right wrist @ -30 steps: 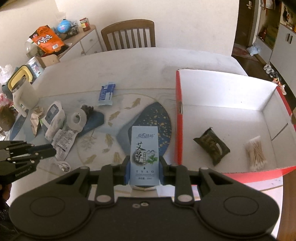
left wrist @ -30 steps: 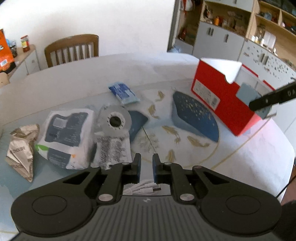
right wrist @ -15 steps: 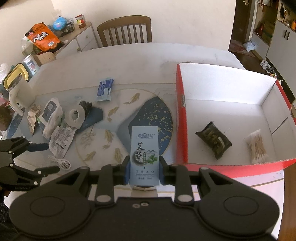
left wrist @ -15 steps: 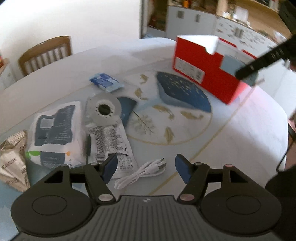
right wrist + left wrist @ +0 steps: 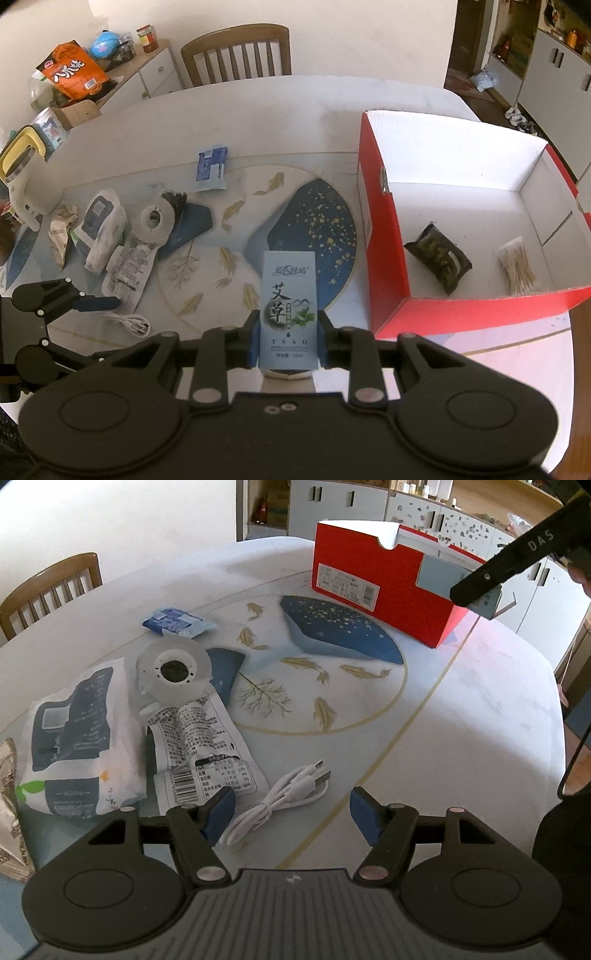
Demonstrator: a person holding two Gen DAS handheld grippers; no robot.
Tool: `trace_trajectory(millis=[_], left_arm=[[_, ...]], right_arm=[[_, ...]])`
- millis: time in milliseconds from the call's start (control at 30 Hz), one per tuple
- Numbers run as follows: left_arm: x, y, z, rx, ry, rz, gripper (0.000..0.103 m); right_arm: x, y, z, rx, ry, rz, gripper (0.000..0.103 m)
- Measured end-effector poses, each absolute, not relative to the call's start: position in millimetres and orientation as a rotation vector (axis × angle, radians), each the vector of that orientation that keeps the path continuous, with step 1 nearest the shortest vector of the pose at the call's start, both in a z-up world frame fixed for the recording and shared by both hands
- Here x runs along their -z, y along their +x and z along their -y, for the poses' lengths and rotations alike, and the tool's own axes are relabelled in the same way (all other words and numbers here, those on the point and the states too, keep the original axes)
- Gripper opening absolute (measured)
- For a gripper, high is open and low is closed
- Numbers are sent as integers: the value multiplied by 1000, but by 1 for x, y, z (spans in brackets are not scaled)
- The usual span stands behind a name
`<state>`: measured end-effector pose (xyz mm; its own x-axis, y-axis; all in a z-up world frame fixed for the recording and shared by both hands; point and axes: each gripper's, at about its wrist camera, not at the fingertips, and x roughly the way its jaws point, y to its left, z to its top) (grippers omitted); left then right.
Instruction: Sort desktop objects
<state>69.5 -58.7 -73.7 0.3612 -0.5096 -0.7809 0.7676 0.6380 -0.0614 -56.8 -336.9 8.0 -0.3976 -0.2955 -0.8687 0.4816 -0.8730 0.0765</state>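
White coiled cable (image 5: pixel 277 805) is seen lying on the surface (image 5: pixel 461 716) just ahead of the spread-open left gripper (image 5: pixel 291 812), long axis slanting up-right, while a pale blue carton (image 5: pixel 289 310) is clamped in the right gripper (image 5: pixel 288 341).

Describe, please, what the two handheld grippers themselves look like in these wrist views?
Both are matte black. The left gripper and the right gripper each have two round black discs at the base, angular linkage arms with silver pivot screws, a ribbed grey housing between, and blue pads on the fingers. One finger bears white letters "DAS" in the left view. A thin black cable runs at that view's right edge.
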Motion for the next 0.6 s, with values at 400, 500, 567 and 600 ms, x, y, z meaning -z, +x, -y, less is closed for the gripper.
trace_trajectory(millis=[400,500,567,600], left_arm=[[74,60,69,806,380,-836,15],[73,58,71,796,376,-837,14],[73,58,72,784,366,-842,13],[72,58,73,780,357,-843,13]], right_arm=[[-6,-53,341,2298,1376,-248,28],[-7,-53,341,2300,1376,-250,28],[-7,-53,341,2311,1381,-245,28],[-7,-54,340,2311,1381,-244,28]])
